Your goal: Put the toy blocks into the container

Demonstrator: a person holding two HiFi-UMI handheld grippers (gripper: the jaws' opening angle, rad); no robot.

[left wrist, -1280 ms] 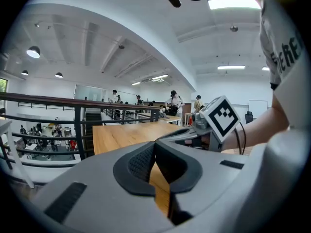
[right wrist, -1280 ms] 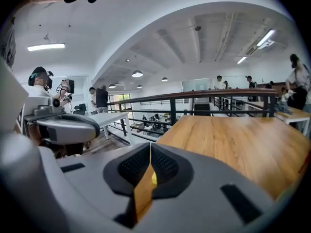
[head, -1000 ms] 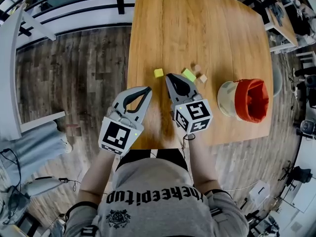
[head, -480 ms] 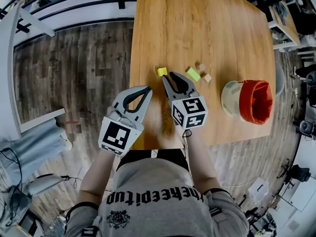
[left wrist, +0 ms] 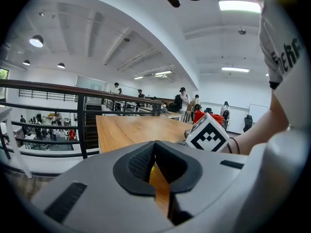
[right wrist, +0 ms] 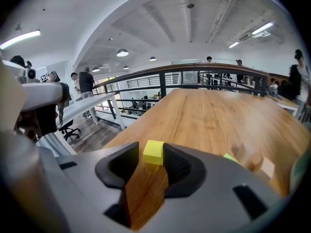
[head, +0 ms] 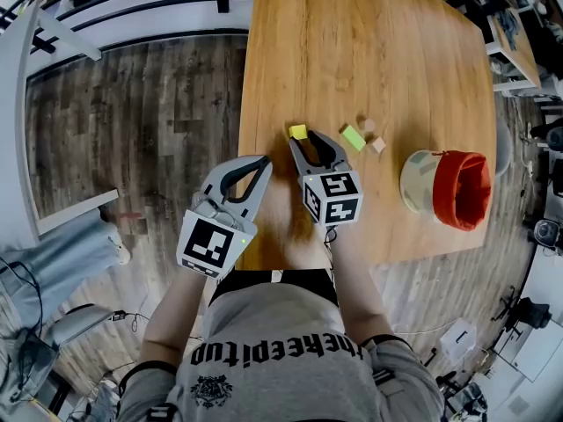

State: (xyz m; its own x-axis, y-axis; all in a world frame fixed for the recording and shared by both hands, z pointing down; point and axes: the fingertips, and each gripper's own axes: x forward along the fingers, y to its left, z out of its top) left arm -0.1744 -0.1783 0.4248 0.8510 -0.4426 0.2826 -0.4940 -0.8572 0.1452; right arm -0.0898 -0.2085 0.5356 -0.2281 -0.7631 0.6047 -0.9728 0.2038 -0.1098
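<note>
Your right gripper [head: 315, 145] is straddling the yellow block [head: 298, 131] on the bench [head: 369, 51], jaws just opening wide; your left gripper [head: 264, 160] is hovering near the block, jaws together.

Blocks in a row, container to their right
Mid-frame on the table [head: 369, 42], the leftmost block [head: 298, 131] lies just ahead of the right gripper [head: 313, 141]; right of it a second block [head: 353, 137], then two small blocks [head: 369, 125], one behind the other; the container [head: 424, 183] sits further right. The left gripper [head: 261, 161] is lower left, by the table's near edge.
</note>
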